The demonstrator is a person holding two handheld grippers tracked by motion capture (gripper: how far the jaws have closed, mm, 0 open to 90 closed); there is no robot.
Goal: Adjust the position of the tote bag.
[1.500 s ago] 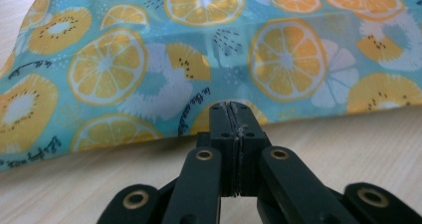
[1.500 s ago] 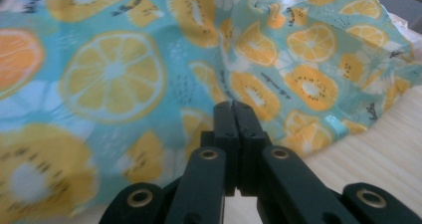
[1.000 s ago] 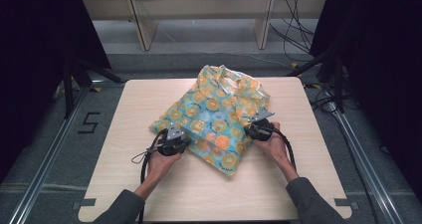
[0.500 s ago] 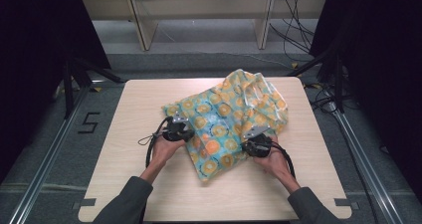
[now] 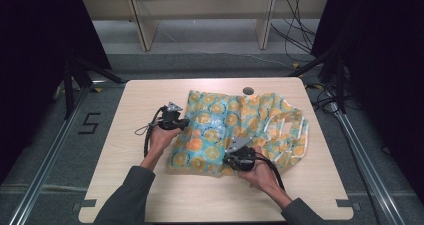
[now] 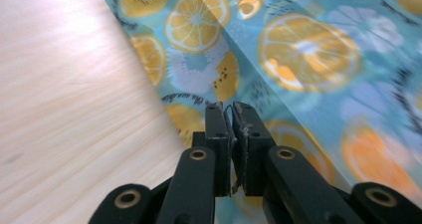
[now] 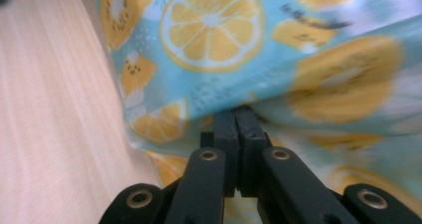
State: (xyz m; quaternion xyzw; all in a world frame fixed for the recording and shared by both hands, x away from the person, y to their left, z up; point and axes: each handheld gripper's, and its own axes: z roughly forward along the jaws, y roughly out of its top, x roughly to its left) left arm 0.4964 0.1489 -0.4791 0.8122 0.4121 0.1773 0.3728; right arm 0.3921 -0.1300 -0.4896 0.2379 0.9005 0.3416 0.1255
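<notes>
Clearly the fruit-print shirt [image 5: 235,130] lies mid-frame on the surface [image 5: 140,110], partly folded, lower edge doubled over. Left tool [image 5: 186,122], jaws just easing, pinches its left edge; right tool [image 5: 229,161] is clamped on the lower edge. Sleeves and final squaring seem left.

Both forearms reach in over the desk's near edge. The left gripper [image 5: 181,121] sits toward the left edge, jaws just parting slightly with cloth between. The right gripper [image 5: 229,161], nearer the near edge, has its jaws pressed together.
</notes>
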